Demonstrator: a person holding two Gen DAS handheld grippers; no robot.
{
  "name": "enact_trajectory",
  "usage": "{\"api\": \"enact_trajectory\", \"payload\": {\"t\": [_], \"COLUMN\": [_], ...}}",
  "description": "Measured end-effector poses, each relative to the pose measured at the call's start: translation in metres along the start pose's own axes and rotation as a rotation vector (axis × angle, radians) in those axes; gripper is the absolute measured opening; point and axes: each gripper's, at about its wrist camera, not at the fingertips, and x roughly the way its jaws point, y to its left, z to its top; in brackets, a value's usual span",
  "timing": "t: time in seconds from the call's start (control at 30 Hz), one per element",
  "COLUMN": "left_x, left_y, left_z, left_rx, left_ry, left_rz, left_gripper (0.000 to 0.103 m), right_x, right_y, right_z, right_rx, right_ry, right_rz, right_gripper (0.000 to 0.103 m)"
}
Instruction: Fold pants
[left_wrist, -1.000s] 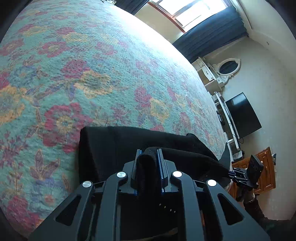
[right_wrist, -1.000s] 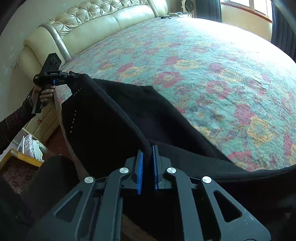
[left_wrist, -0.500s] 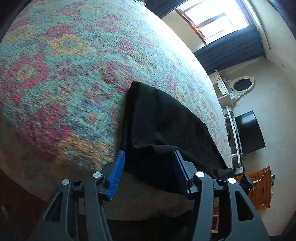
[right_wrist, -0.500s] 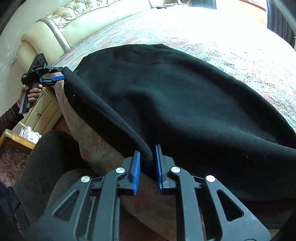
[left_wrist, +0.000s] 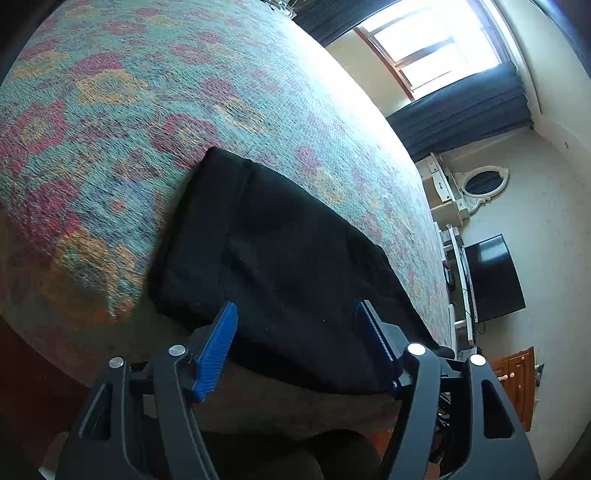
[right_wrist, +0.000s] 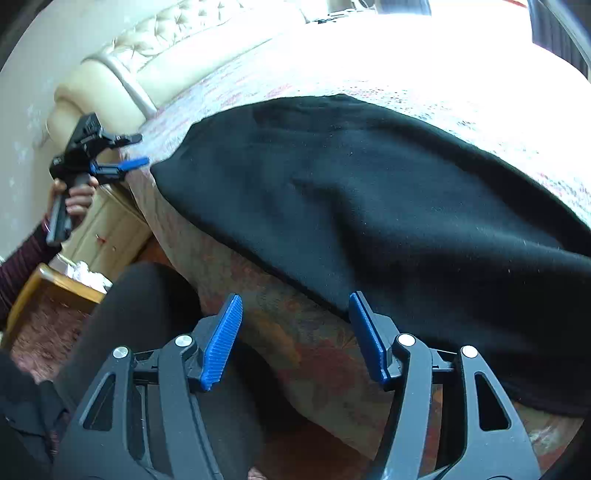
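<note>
The black pants (left_wrist: 295, 266) lie folded along the near edge of a bed with a floral cover (left_wrist: 129, 92). My left gripper (left_wrist: 297, 343) hovers at the pants' near hem with its jaws opening; the blue pads (left_wrist: 218, 347) stand apart and press on nothing, though cloth shows between them. In the right wrist view the same pants (right_wrist: 369, 192) drape over the bed's edge. My right gripper (right_wrist: 293, 338) is just below that hem, its jaws opening, with only the bed's side between the pads (right_wrist: 369, 343). The left gripper (right_wrist: 110, 162) also shows there, held in a hand, pads apart.
A tufted cream headboard (right_wrist: 155, 48) sits at the far end. A dark curtain (left_wrist: 461, 118), window, oval mirror (left_wrist: 484, 181), television (left_wrist: 491, 277) and wooden cabinet (left_wrist: 517, 384) line the far wall. A person's dark-clad leg (right_wrist: 147, 325) and a wooden drawer (right_wrist: 44, 291) are beside the bed.
Both grippers have let go of the pants' edge and spread their pads. The cloth has dropped flat onto the bed, and both grippers have drawn back toward the bed's edge.
</note>
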Motion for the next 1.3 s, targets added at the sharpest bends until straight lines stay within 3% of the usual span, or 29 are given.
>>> {"api": "enact_trajectory", "payload": {"t": [0.17,0.2,0.23,0.4,0.53,0.63,0.7,0.77,0.93,1.07,1.2,1.3], "left_x": [0.04,0.04,0.04,0.044,0.048,0.049,0.047,0.046,0.046,0.048,0.049,0.048], "left_y": [0.005,0.002,-0.002,-0.021,-0.023,-0.018,-0.014,-0.011,-0.013,-0.016,-0.018,-0.016], "left_z": [-0.004,-0.007,-0.009,-0.014,-0.014,-0.013,-0.013,-0.013,-0.015,-0.015,-0.015,-0.016], "left_rx": [-0.012,0.011,0.03,0.137,0.065,-0.002,-0.037,-0.057,-0.023,-0.003,-0.002,-0.006], "left_ry": [0.021,-0.005,-0.022,-0.013,0.007,-0.007,-0.015,-0.022,-0.008,-0.002,0.0,0.0], "left_rz": [0.129,0.112,0.119,0.234,0.256,0.259,0.251,0.241,0.252,0.262,0.26,0.256], "left_gripper": [0.076,0.086,0.087,0.087,0.087,0.088,0.088,0.088,0.088,0.088,0.089,0.09], "right_x": [-0.051,-0.066,-0.082,-0.159,-0.192,-0.2,-0.202,-0.206,-0.199,-0.193,-0.179,-0.17], "right_y": [-0.054,-0.071,-0.092,-0.195,-0.247,-0.265,-0.271,-0.279,-0.299,-0.295,-0.294,-0.292], "right_z": [-0.018,-0.025,-0.036,-0.11,-0.171,-0.19,-0.193,-0.2,-0.209,-0.204,-0.189,-0.199], "right_rx": [0.299,0.375,0.464,0.909,1.175,1.237,1.239,1.265,1.334,1.295,1.248,1.235], "right_ry": [-0.156,-0.203,-0.259,-0.523,-0.69,-0.758,-0.79,-0.826,-0.879,-0.91,-0.902,-0.912], "right_rz": [0.061,0.067,0.069,0.0,0.005,0.001,-0.01,-0.036,-0.04,-0.028,0.034,0.086], "right_gripper": [0.067,0.067,0.067,0.067,0.067,0.065,0.056,0.055,0.055,0.054,0.025,0.022]}}
